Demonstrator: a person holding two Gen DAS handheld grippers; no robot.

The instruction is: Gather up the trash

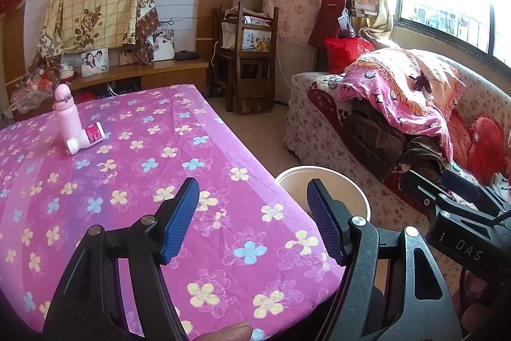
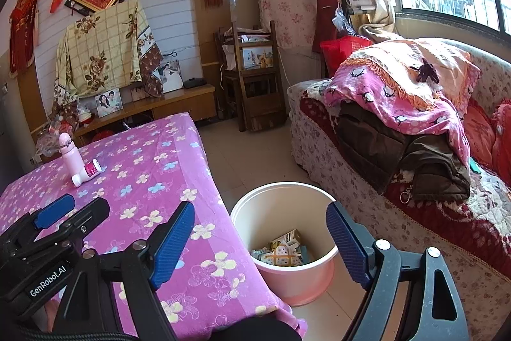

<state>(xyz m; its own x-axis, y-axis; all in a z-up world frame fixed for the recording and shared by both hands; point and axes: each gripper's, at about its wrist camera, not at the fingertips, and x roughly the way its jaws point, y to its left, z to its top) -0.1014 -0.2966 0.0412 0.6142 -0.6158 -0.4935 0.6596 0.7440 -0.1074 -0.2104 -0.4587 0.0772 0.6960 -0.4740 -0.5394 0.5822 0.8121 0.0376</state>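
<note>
1. The landmark is the pink bin (image 2: 284, 245), standing on the floor just beside the tabletop (image 2: 143, 181), at its near corner.
2. Trash (image 2: 282, 248), small cartons and wrappers, already lies at the bottom of the bin.
3. The right hand-held gripper (image 2: 260, 232) hangs above the bin, its blue pads apart with nothing between them.
4. The left hand-held gripper (image 1: 252, 219) hovers over the tabletop edge beside the bin, jaws apart and empty.
5. Farther from the bin, well across the tabletop, a pink bottle (image 2: 67, 157) stands upright with a small white bottle (image 2: 86, 173) lying on its side against its base.
6. Judgement: if the lying bottle counts as trash, approach it across its body, close squarely so it cannot roll, and avoid knocking over the upright one.
7. Carry it over the rim before letting go.
</note>
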